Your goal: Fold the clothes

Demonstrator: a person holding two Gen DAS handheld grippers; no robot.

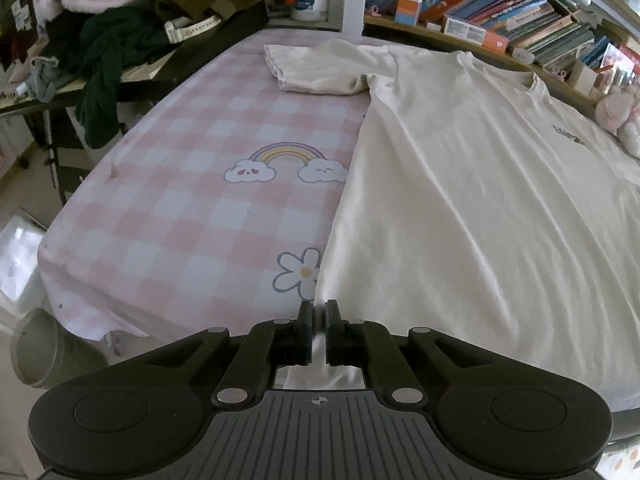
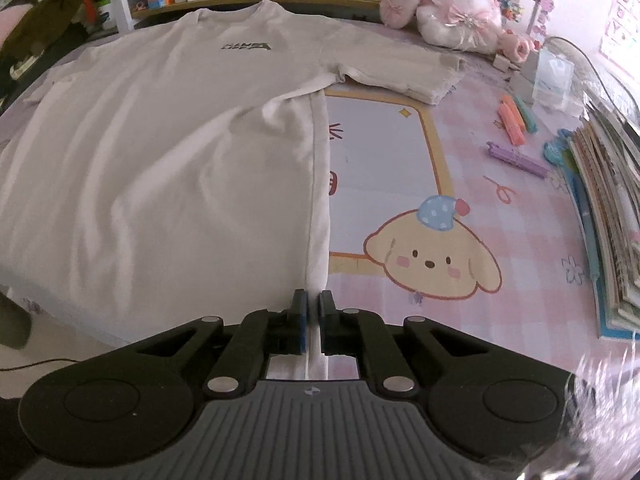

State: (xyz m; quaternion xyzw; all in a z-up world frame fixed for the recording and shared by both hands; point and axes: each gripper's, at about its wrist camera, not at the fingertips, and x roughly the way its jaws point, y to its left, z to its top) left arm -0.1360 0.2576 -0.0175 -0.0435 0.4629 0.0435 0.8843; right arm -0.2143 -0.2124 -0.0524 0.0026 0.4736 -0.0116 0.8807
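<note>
A cream T-shirt (image 1: 472, 184) lies spread flat, front up, on a pink checked table cover (image 1: 192, 200). It also shows in the right wrist view (image 2: 160, 152), with a small dark logo (image 2: 246, 45) on the chest. My left gripper (image 1: 319, 312) is shut on the shirt's near left hem corner. My right gripper (image 2: 313, 300) is shut on the near right hem corner, along the side seam. One sleeve (image 1: 316, 68) lies out to the far left, the other sleeve (image 2: 404, 70) to the far right.
A pile of dark clothes (image 1: 116, 48) sits at the far left. Bookshelves (image 1: 500, 4) run along the back. A pink plush toy (image 2: 452, 8), highlighter pens (image 2: 516, 120) and a stack of books (image 2: 608, 216) stand on the right.
</note>
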